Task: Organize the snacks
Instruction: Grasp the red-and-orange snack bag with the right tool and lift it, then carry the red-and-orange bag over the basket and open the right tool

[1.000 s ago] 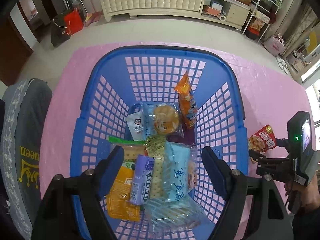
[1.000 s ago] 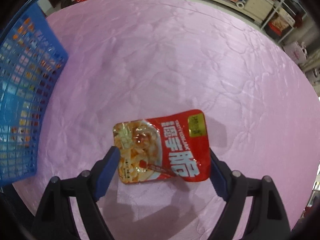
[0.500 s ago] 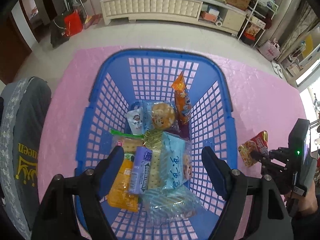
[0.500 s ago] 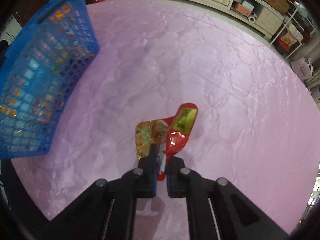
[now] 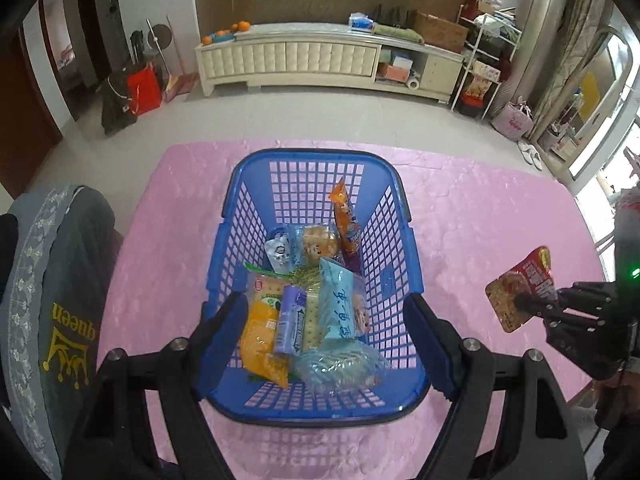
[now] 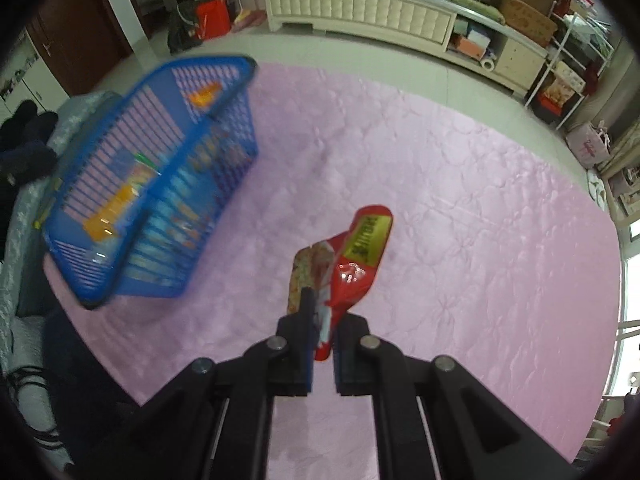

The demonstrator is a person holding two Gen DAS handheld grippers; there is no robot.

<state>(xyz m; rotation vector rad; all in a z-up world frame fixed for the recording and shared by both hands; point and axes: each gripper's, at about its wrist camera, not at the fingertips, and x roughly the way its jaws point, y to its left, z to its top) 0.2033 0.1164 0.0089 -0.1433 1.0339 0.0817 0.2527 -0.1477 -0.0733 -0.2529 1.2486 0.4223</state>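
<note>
A blue plastic basket (image 5: 316, 160) stands on the pink tablecloth (image 5: 480, 208) and holds several snack packs, among them a light blue pack (image 5: 338, 300) and an orange pack (image 5: 346, 220). My left gripper (image 5: 326, 320) hangs open above the basket's near end with nothing between its fingers. My right gripper (image 6: 322, 320) is shut on a red snack pouch (image 6: 356, 256), folded and lifted off the cloth to the right of the basket (image 6: 160, 184). The left wrist view shows the same red pouch (image 5: 520, 286) held in the air by the right gripper (image 5: 524, 304).
A grey cushion with yellow "queen" lettering (image 5: 60, 300) lies at the table's left edge. Behind the table are tiled floor, a long white cabinet (image 5: 320, 60), a red bag (image 5: 144, 88) and shelves at the right.
My right gripper closed on the red pouch, which lay flat on the cloth, and lifted it. Both grippers rose; the basket looks smaller and farther below the left one.
</note>
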